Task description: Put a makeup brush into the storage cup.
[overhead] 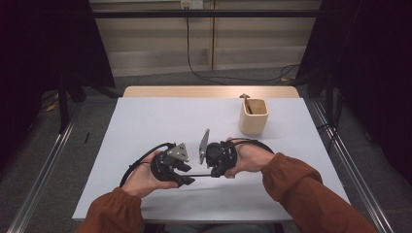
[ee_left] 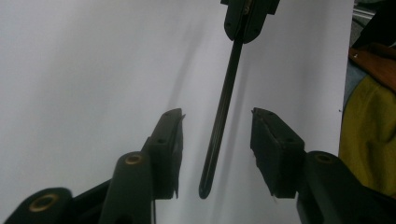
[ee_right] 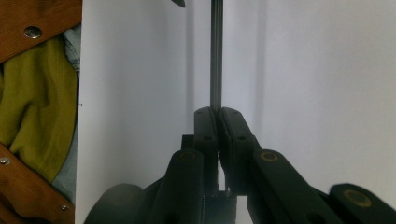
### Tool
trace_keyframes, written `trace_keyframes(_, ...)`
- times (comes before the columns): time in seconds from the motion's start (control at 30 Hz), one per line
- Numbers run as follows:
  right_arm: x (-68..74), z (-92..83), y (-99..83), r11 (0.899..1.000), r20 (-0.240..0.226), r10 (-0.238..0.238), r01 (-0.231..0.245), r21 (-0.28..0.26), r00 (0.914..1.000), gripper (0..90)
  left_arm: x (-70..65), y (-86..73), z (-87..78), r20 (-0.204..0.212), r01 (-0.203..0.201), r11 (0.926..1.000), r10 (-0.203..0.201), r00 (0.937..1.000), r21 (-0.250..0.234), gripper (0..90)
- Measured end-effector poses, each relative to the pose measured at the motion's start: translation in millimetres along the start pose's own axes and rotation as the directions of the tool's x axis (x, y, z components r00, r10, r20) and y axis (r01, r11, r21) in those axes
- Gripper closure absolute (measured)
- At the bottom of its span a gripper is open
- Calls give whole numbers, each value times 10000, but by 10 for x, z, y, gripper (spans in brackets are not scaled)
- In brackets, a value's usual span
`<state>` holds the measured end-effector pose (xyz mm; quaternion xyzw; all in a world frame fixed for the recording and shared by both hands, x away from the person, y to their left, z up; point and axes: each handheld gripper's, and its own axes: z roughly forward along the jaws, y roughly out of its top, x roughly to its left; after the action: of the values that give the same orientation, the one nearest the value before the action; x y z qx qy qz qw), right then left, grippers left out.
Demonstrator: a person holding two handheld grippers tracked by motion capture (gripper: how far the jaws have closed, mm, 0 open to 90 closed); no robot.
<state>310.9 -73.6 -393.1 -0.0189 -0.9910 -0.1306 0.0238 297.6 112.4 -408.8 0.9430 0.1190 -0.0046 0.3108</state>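
Two grippers share one thin, stiff black rod [ee_left: 219, 126]: right gripper [ee_right: 217, 122] clamps its end, left gripper [ee_left: 217, 140] gapes around its free tip

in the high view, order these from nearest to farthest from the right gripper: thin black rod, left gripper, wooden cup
1. thin black rod: clamped in the right gripper, sticking out toward the left.
2. left gripper: just left, at the rod's far end.
3. wooden cup: farther back, on the table's right side.

- Your left gripper [overhead: 190, 181] sits at lower centre of the high view, jaws apart, pointing right.
- Your right gripper [overhead: 212, 174] faces it from the right, jaws clamped together.
- Both forearms enter from the bottom edge.
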Motion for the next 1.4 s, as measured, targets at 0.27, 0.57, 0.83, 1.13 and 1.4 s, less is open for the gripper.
trace_keyframes(0.27,-7,-5,3,10000,24,-59,59,-46,10000,859,12,30,54,230,-81,10000,81,9997,-6,657)
trace_keyframes(0.57,-3,-18,-1,9999,55,-68,69,-102,10000,859,18,48,84,389,-92,9999,94,9992,-55,738)
trace_keyframes(0.83,-5,5,3,9996,67,-129,131,-235,9999,860,20,47,114,382,-217,9998,218,9990,-28,795)
trace_keyframes(1.13,-8,-25,-50,9986,79,-199,202,-484,9998,853,32,42,133,682,-123,9998,132,9976,-135,830)
trace_keyframes(1.4,-22,-20,-107,9958,62,-92,97,-914,9999,829,23,35,146,937,-134,9998,145,9955,-128,855)
